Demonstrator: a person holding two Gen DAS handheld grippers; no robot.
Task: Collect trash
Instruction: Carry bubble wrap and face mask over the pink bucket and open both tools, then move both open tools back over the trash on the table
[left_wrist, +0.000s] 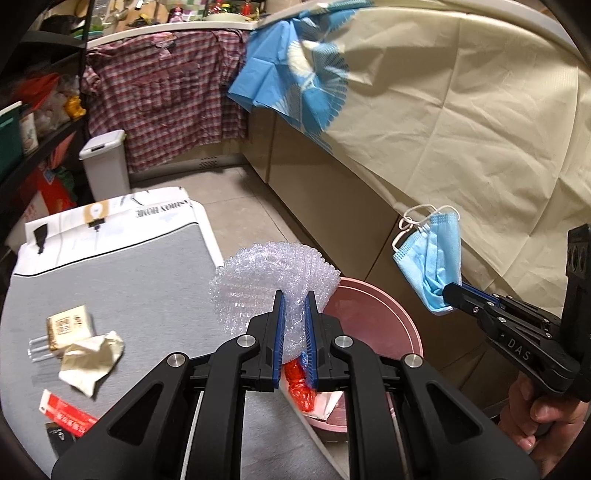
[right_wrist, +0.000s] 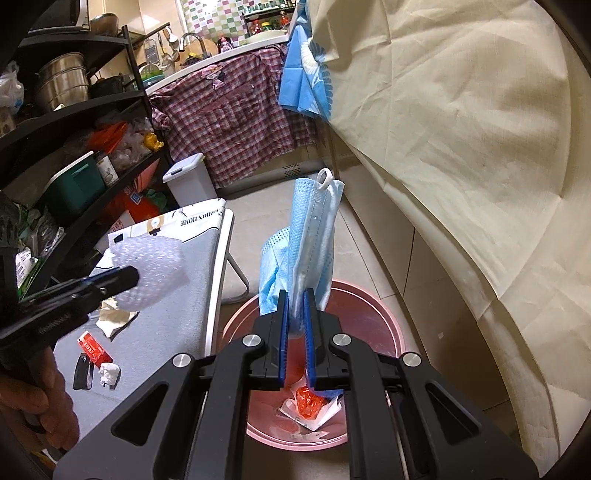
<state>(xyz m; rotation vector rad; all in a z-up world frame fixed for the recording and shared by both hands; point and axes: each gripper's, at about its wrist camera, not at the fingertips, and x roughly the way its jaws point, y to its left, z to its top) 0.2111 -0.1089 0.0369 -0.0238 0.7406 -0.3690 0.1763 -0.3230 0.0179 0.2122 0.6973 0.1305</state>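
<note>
My left gripper (left_wrist: 294, 295) is shut on a wad of clear bubble wrap (left_wrist: 269, 280), held just over the near rim of the pink bucket (left_wrist: 376, 317). At the right of the same view, my right gripper (left_wrist: 448, 295) is shut on a blue face mask (left_wrist: 432, 258). In the right wrist view that gripper (right_wrist: 295, 295) holds the face mask (right_wrist: 314, 236) upright above the pink bucket (right_wrist: 369, 314), which has red plastic (right_wrist: 308, 402) and white paper in it. The left gripper (right_wrist: 125, 277) with the bubble wrap (right_wrist: 151, 269) shows at the left.
A grey ironing board (left_wrist: 129, 280) carries crumpled paper (left_wrist: 92, 354), a small tan packet (left_wrist: 70, 325), a red packet (left_wrist: 62, 413) and a dark item. A white lidded bin (left_wrist: 105, 166) stands behind. Cream cloth (left_wrist: 480, 129) drapes the right side. Black shelves (right_wrist: 74, 129) fill the left.
</note>
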